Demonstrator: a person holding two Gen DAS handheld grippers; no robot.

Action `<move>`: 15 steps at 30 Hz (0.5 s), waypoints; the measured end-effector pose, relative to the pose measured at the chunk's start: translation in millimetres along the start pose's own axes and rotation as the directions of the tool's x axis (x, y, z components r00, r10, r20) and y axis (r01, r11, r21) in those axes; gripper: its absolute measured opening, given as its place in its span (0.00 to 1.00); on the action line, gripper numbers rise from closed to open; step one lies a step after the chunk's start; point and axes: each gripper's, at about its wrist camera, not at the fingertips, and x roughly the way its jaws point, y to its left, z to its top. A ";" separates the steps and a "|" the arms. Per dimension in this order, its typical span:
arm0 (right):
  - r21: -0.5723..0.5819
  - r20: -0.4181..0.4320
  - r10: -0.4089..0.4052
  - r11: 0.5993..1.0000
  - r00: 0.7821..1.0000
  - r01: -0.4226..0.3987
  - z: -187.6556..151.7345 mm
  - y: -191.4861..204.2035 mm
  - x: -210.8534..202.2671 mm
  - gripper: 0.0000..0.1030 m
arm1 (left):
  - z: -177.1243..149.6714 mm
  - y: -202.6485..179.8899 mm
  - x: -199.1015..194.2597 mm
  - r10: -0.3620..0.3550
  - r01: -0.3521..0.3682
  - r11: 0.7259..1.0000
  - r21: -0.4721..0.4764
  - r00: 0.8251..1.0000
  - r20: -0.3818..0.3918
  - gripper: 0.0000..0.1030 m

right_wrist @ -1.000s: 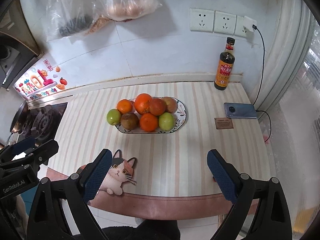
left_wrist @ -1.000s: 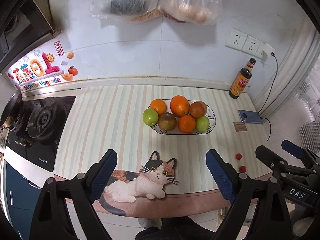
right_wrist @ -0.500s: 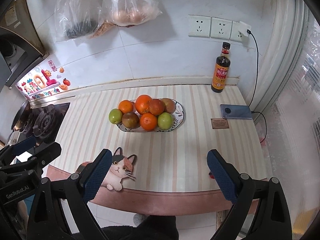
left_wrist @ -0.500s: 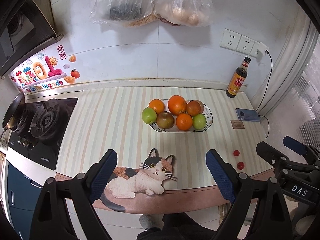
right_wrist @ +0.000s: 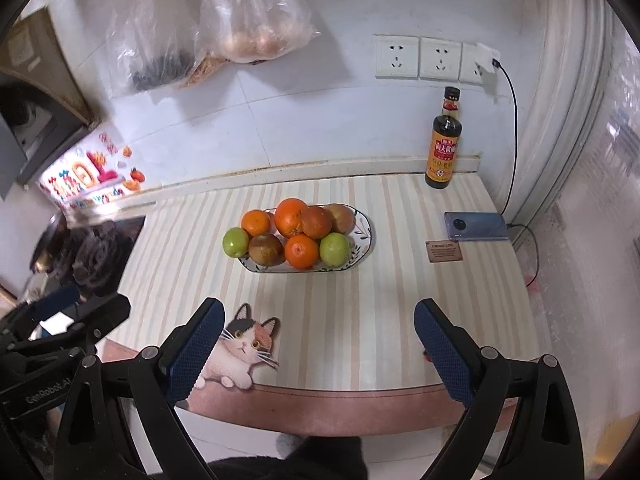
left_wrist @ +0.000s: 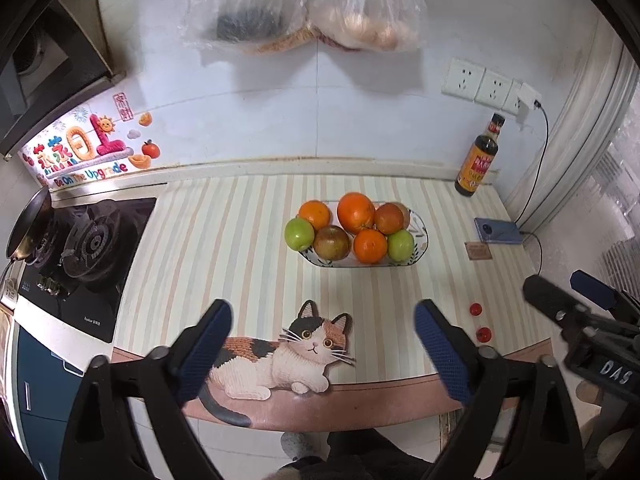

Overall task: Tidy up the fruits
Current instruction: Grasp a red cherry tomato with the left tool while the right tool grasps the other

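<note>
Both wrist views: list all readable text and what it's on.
"Be On The Upgrade": wall sticker.
"DAS": right gripper body.
"GenRobot.AI": left gripper body.
Bottle label, card, stove front print: too small to read.

The left gripper (left_wrist: pixel 320 330), black with blue-padded fingers (left_wrist: pixel 204 350), hangs wide open and empty over the near edge of the striped cream counter mat (left_wrist: pixel 224 248), just above its printed calico cat (left_wrist: pixel 288 350). Toward the mat's far edge sits an oval patterned ceramic dish (left_wrist: pixel 421 236) piled with fruit: three oranges, two green apples and three brownish-red ones (all touching). A dark glass sauce bottle with a yellow label (left_wrist: pixel 479 160) stands upright at the far right corner, a blue-grey phone (left_wrist: pixel 498 231) lying near it by the right edge. Two small red round pieces (left_wrist: pixel 480 322) lie near the right front corner. The right gripper (left_wrist: pixel 576 300) shows at the right, spread apart.
</note>
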 end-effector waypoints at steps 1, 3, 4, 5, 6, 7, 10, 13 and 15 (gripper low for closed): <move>0.019 -0.001 0.012 1.000 1.000 -0.012 1.1 -7.5 4.3 0.95 | 1.0 -1.2 3.6 -0.001 0.001 1.000 0.002 1.000 -0.005 0.98; 0.068 -0.010 0.023 0.997 1.000 -0.023 1.9 -28.1 16.8 0.95 | 4.3 -9.4 17.0 0.012 -0.011 1.000 0.018 1.000 -0.019 0.98; 0.092 -0.023 0.011 0.996 1.000 -0.009 1.1 -40.7 26.4 0.95 | 5.8 -12.8 21.7 0.017 -0.016 1.000 0.026 1.000 -0.026 0.98; 0.119 -0.037 -0.001 0.993 0.999 0.005 -0.6 -54.7 35.5 0.95 | 7.4 -18.7 30.7 0.021 -0.020 0.999 0.040 0.999 -0.039 0.98; 0.153 -0.054 -0.025 0.988 0.998 0.033 -4.7 -74.5 49.2 0.95 | 8.9 -26.3 42.6 0.026 -0.022 0.998 0.056 0.998 -0.057 0.98; 0.172 -0.069 -0.047 0.983 0.997 0.058 -8.7 -89.0 60.0 0.95 | 9.6 -32.0 50.7 0.025 -0.020 0.998 0.068 0.997 -0.070 0.98; 0.265 -0.154 -0.059 0.959 0.986 0.099 -29.0 -140.9 101.2 0.94 | 11.1 -57.9 85.2 0.023 -0.008 0.993 0.120 0.992 -0.126 0.98; 0.347 -0.244 -0.024 0.931 0.970 0.110 -53.1 -181.7 141.0 0.67 | 11.6 -89.1 123.2 0.037 -0.002 0.982 0.187 0.982 -0.186 0.98; 0.390 -0.292 0.008 0.914 0.956 0.112 -70.7 -202.1 166.9 0.56 | 11.0 -112.2 147.8 0.035 0.018 0.973 0.229 0.973 -0.229 0.98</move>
